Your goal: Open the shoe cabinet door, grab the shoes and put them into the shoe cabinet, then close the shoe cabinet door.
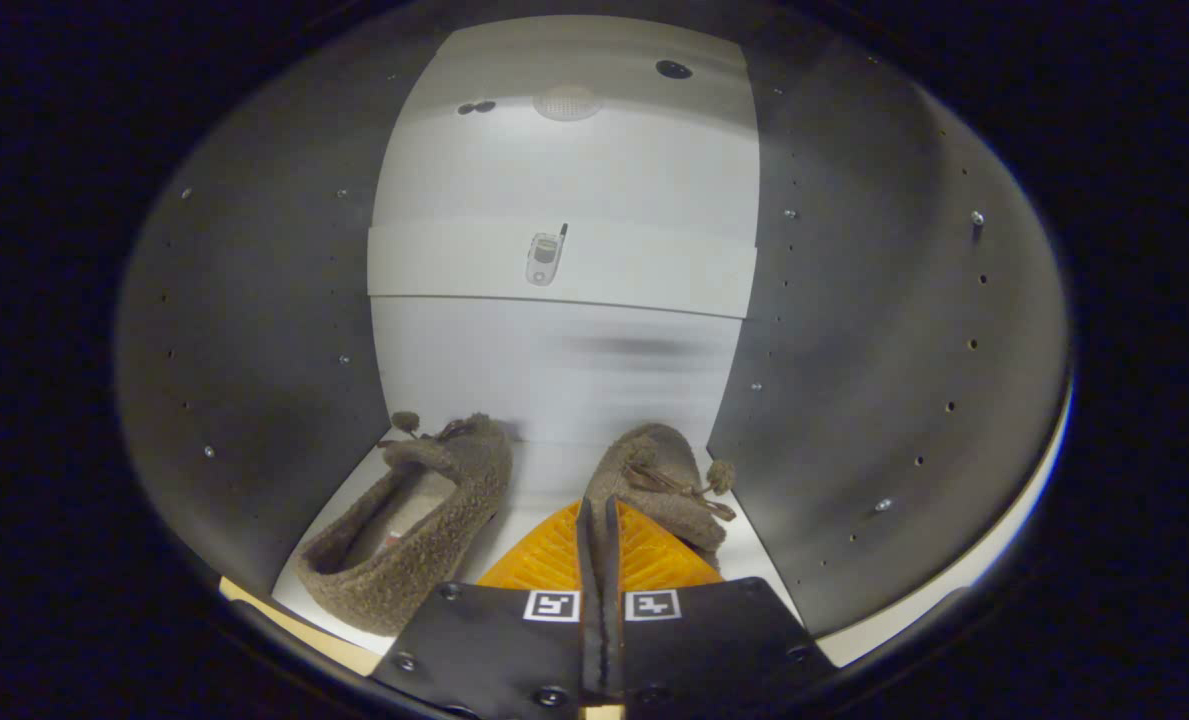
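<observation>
From the view riding on the tongs (599,520), I am looking straight into the open shoe cabinet (854,330), whose dark side walls, dotted with rows of small holes and screws, curve away at the left and right of the frame. Its pale back panel (564,250) fills the upper middle of the frame, with a lighter horizontal strip across it carrying a small sticker or printed mark that I cannot make out clearly.

On the cabinet's white bottom shelf (544,480) in the lower middle of the frame sit two brown fuzzy slippers with little pom-pom ties. The left slipper (414,530) lies to the left of the fingers, angled with its opening showing and its heel toward me, near the left wall. The right slipper (659,480) lies just ahead of the fingers and slightly to their right, its toe pointing toward the back panel; the fingertips cover part of its near end, and I cannot tell whether they touch it.

The tongs are closed, the two fingers pressed together with only a thin seam between them, and I see nothing held between them. Two small square black-and-white markers (552,605) sit on the finger mounts at the bottom of the frame.
</observation>
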